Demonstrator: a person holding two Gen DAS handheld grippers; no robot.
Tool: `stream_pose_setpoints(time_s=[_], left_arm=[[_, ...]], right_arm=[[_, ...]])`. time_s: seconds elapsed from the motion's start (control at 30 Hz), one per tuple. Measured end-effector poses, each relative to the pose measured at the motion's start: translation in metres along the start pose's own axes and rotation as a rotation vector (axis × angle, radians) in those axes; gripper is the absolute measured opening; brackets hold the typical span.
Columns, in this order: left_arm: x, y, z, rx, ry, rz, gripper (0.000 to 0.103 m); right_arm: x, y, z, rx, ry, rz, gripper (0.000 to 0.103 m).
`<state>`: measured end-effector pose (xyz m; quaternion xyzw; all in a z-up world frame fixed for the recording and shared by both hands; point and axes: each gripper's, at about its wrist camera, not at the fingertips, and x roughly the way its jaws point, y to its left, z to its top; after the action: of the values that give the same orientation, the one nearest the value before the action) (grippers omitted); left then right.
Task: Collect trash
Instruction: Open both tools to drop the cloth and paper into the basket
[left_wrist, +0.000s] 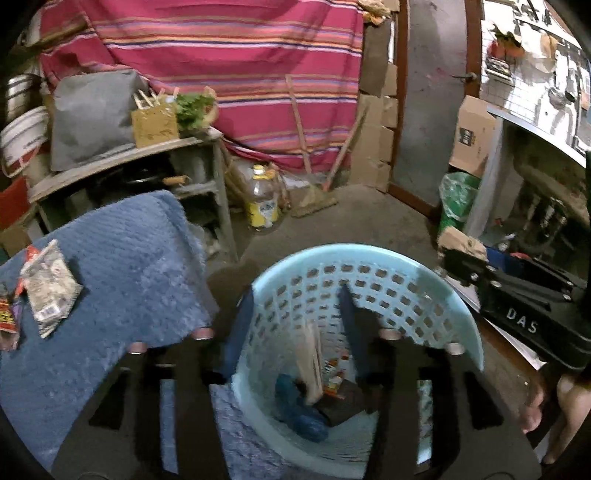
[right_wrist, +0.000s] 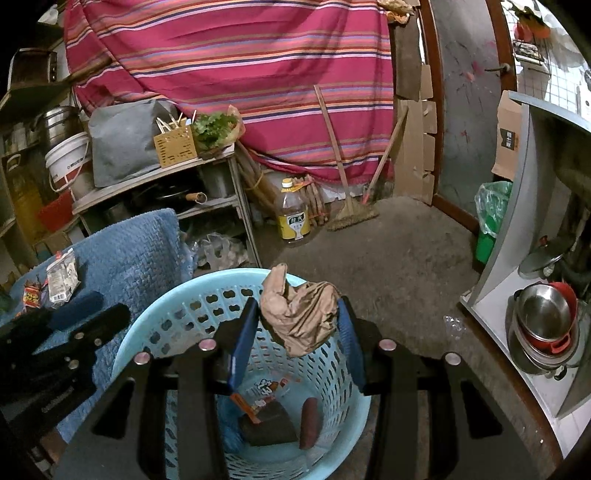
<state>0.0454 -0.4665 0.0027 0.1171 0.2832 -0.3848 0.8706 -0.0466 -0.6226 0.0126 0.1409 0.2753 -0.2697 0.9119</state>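
Right gripper (right_wrist: 297, 325) pinches crumpled brown paper (right_wrist: 299, 314) above light-blue basket (right_wrist: 147, 325), frame centre. Left gripper (left_wrist: 295, 328) jaws wide; falling scrap, perhaps paper, blurred.

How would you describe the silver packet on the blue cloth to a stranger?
Find the blue cloth left of the pale blue basket. The silver packet lies flat near its left edge; unlike the red wrapper beside it, it is grey-white and larger.
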Motion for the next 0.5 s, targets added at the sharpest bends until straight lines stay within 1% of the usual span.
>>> stream_pose_setpoints(time_s=[0.03, 0.07, 0.1, 0.13, 0.17, 0.2, 0.3, 0.4, 0.43, 0.47, 0.5], left_arm=[[-0.002, 0.003, -0.001, 0.001, -0.008, 0.016, 0.056], [-0.004, 0.007, -0.001, 0.0, -0.012, 0.03, 0.061], [-0.006, 0.01, -0.002, -0.004, -0.014, 0.04, 0.069], [-0.007, 0.013, -0.001, -0.009, -0.017, 0.049, 0.073], [-0.011, 0.018, -0.002, -0.019, -0.024, 0.068, 0.081], [-0.014, 0.024, -0.003, -0.028, -0.034, 0.089, 0.086], [-0.022, 0.039, -0.004, -0.042, -0.043, 0.129, 0.094], [-0.031, 0.056, -0.007, -0.058, -0.041, 0.163, 0.095], [-0.033, 0.061, -0.009, -0.06, -0.039, 0.171, 0.096], [-0.037, 0.068, -0.01, -0.063, -0.039, 0.186, 0.097], [-0.04, 0.072, -0.012, -0.063, -0.04, 0.197, 0.097]], right_arm=[[0.0, 0.0, 0.0, 0.001, 0.0, 0.002, 0.044], [0.0, 0.0, 0.0, 0.003, 0.0, 0.004, 0.044], [0.001, 0.001, 0.0, 0.004, 0.001, 0.007, 0.044], [0.002, 0.001, -0.001, 0.003, 0.002, 0.009, 0.044], [0.002, 0.002, -0.001, 0.001, 0.004, 0.012, 0.044], [0.003, 0.005, -0.002, -0.002, 0.005, 0.016, 0.044], [0.006, 0.012, 0.0, -0.008, 0.014, 0.03, 0.044], [0.008, 0.024, -0.001, -0.022, 0.019, 0.03, 0.045], [0.009, 0.027, -0.001, -0.024, 0.021, 0.029, 0.048], [0.009, 0.029, -0.001, -0.023, 0.024, 0.028, 0.054], [0.009, 0.032, -0.001, -0.017, 0.021, 0.024, 0.073]])
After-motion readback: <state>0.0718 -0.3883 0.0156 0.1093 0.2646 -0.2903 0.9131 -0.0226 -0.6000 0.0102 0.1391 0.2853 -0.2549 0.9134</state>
